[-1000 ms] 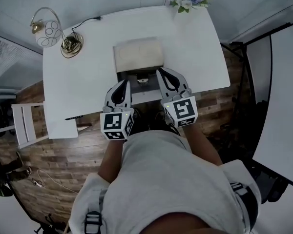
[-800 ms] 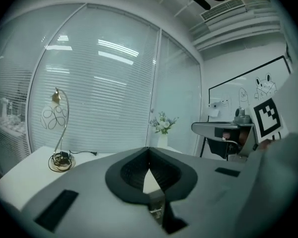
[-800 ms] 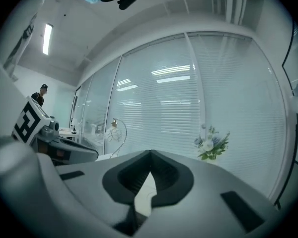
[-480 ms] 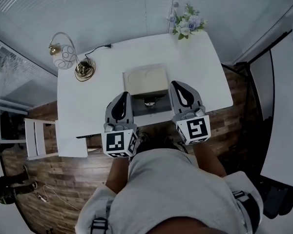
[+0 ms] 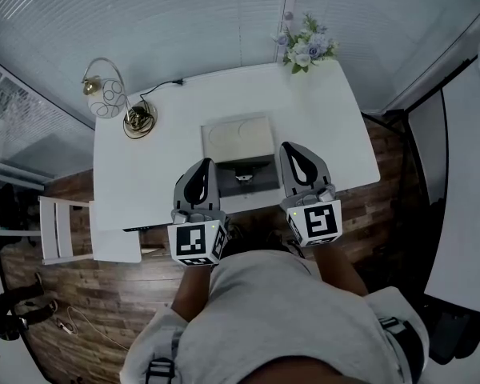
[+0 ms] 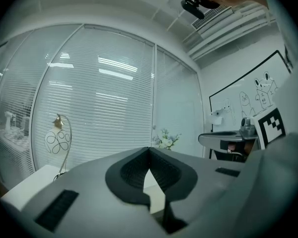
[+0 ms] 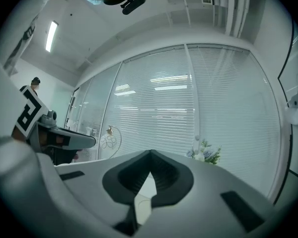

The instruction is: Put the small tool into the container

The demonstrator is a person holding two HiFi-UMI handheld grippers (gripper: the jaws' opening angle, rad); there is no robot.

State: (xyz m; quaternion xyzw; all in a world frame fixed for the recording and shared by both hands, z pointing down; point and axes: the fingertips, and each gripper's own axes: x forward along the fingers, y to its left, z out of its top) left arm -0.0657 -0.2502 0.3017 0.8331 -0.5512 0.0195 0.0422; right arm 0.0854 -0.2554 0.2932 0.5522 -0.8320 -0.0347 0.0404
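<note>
A beige square container [image 5: 238,138] lies in the middle of the white table [image 5: 144,166] in the head view. On its near side is a dark open part [image 5: 245,174] with a small light object [image 5: 242,178] in it, too small to make out. My left gripper [image 5: 203,163] hovers just left of that dark part, and my right gripper [image 5: 290,146] hovers just right of it. Both are shut with nothing between the jaws. The left gripper [image 6: 149,149] and right gripper [image 7: 150,153] look over the table toward the window blinds.
A curled desk lamp [image 5: 106,96] with its cable stands at the table's back left. A flower bunch [image 5: 307,45] stands at the back right corner. A white chair [image 5: 61,230] is by the left edge. Wooden floor surrounds the table, and a whiteboard [image 5: 464,174] stands to the right.
The head view has drawn back and now shows more of the window behind the table. Both grippers sit a little lower in the frame, still shut and empty, on either side of the container.
</note>
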